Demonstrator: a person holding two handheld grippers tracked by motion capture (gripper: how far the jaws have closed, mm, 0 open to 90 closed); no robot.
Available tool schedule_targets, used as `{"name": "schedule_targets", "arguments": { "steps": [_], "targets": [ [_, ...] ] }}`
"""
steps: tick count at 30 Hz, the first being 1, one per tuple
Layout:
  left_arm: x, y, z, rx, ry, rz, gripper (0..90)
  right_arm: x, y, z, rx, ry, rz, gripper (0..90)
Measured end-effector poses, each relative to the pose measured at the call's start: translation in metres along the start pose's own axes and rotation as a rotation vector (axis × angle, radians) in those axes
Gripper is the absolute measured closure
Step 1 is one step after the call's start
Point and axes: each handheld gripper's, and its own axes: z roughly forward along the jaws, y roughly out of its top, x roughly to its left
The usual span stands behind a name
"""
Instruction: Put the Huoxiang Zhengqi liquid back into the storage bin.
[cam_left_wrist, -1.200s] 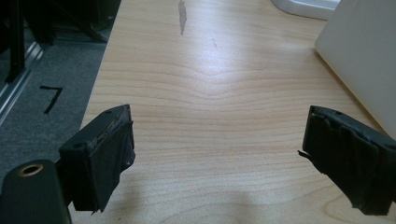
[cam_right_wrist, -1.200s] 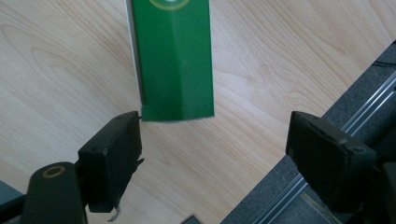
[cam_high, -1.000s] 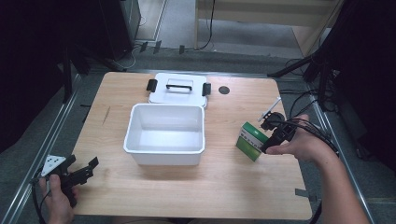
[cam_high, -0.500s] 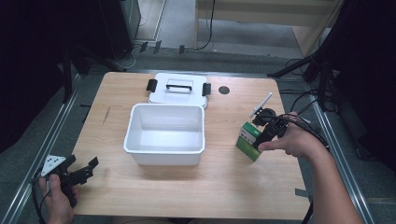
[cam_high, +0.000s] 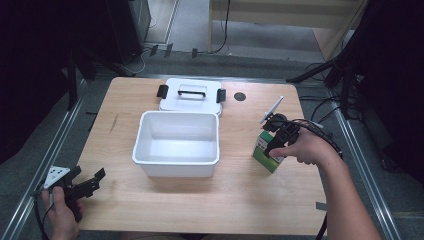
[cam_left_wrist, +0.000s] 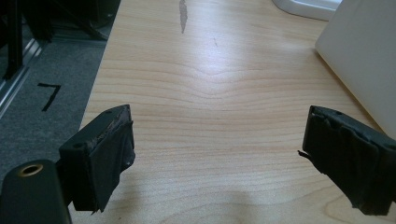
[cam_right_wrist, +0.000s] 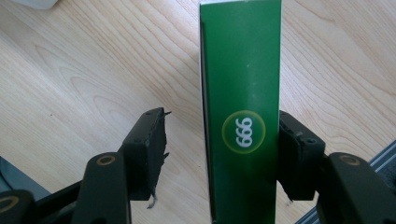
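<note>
A person's right gripper (cam_high: 274, 146) straddles a small green cardboard box (cam_high: 266, 151) standing upright on the pale wooden table (cam_high: 240, 200), to the right of an open white plastic bin (cam_high: 176, 144) and clear of its wall. In the right gripper view the green box (cam_right_wrist: 242, 107) sits between the two black jaws, which have just been closing: one pad meets the box's side, while the other is still apart from it with bare wood showing in the gap, so the grip looks not yet made. The bin's white lid with black handle and clasps (cam_high: 190, 94) lies flat just behind it, and the bin itself appears empty. At the near left corner, the left gripper (cam_high: 86, 184) hangs over the tabletop with its jaws (cam_left_wrist: 215, 154) wide apart and nothing between them. By these pictures the job is at its start: the box remains to be clamped, lifted, and probably placed in the bin, with the lid likely to follow.
</note>
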Motion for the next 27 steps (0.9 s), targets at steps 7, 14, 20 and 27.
{"name": "schedule_targets", "arguments": {
  "steps": [7, 14, 20, 27],
  "targets": [
    [0.0, 0.0, 0.0002, 0.0, 0.0, 0.001, 9.9, -0.0048, 0.0055, 0.0023, 0.006, 0.014, 0.021, 50.7],
    [0.0, 0.0, 0.0002, 0.0, -0.001, 0.001, 9.9, -0.0074, 0.0083, 0.0065, 0.017, 0.009, 0.02, 58.5],
    [-0.0001, 0.0, 0.0004, 0.0, -0.001, 0.001, 9.9, -0.0082, 0.0081, 0.0084, 0.015, -0.002, 0.021, 60.6],
    [-0.0001, 0.0, 0.0003, 0.0, 0.0, 0.001, 9.9, -0.0067, 0.0075, 0.0087, 0.004, -0.029, -0.014, 64.4]
  ]
}}
